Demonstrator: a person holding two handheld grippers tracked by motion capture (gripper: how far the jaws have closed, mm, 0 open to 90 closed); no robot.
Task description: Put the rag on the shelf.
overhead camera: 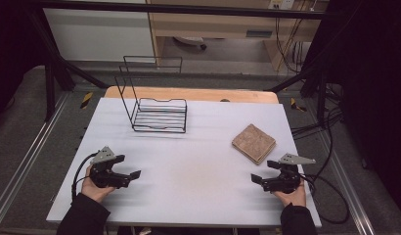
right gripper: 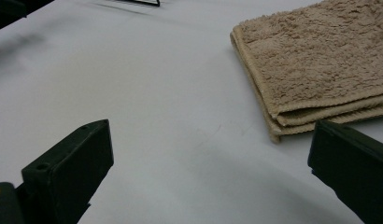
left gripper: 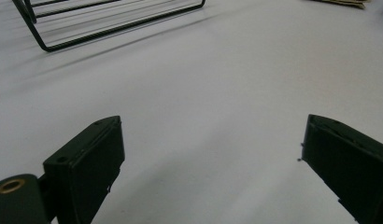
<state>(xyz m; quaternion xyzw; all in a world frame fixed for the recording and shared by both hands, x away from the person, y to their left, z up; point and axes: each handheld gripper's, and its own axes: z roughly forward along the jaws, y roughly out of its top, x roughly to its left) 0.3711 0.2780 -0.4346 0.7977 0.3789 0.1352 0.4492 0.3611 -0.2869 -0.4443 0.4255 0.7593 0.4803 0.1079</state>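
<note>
Although a small plate or panel shows on the wooden furniture beyond the table, no writing on it or anywhere else is large enough to read. Near the front left of the white table (overhead camera: 189,161), the left gripper (overhead camera: 127,167) is held by the person's left hand (overhead camera: 97,188), its two black jaws spread wide with bare table surface between them and nothing gripped; the left gripper view (left gripper: 210,163) confirms the wide gap, with the jaws close above the table and touching nothing that can be seen. At the front right, the right gripper (overhead camera: 264,171) sits in the right hand (overhead camera: 292,195), jaws likewise released and wide apart, empty; in its own view (right gripper: 210,163) one jaw stands just in front of the folded towel's edge, though whether it touches the cloth cannot be told. This folded tan towel (overhead camera: 254,142) (right gripper: 315,65) lies flat on the table's right side, just beyond the right gripper. A black wire rack (overhead camera: 157,110) (left gripper: 110,23) stands at the far left-centre of the table, well apart from both grippers and from the towel.
</note>
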